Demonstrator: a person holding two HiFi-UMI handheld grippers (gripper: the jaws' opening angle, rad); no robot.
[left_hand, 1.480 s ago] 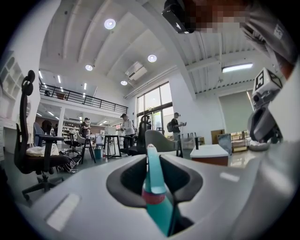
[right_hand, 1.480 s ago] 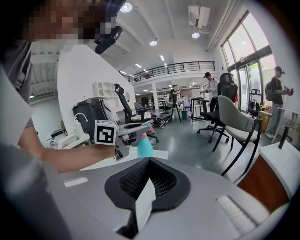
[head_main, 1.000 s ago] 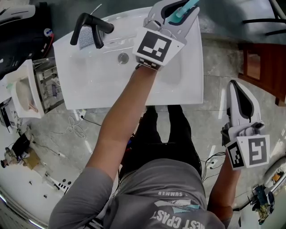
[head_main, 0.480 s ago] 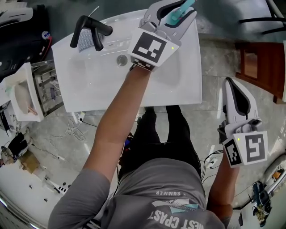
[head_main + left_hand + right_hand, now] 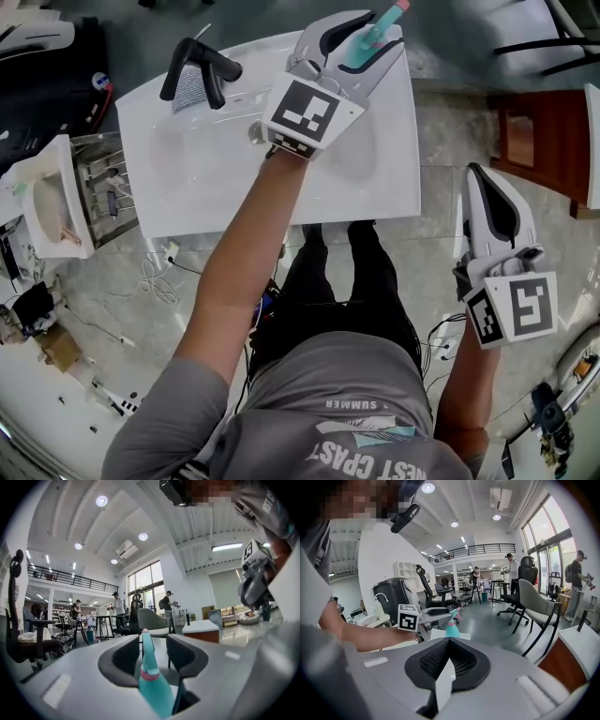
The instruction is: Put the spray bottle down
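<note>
The left gripper (image 5: 382, 26) is opening its jaws around the teal spray bottle (image 5: 152, 686) at the far right corner of the white sink (image 5: 187, 187), its pads no longer pressing. The right gripper (image 5: 486, 183) hangs closed and empty over the floor. So near the edge, the bottle looks likely to tip or fall if a withdrawing jaw clips it.

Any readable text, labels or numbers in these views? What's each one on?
"SUMMER": upside down on the person's grey shirt.
Larger print below it: cut off by the frame edge, unreadable in full.
Marker cubes: square patterns, no words.
Spray bottle: no label readable.
</note>
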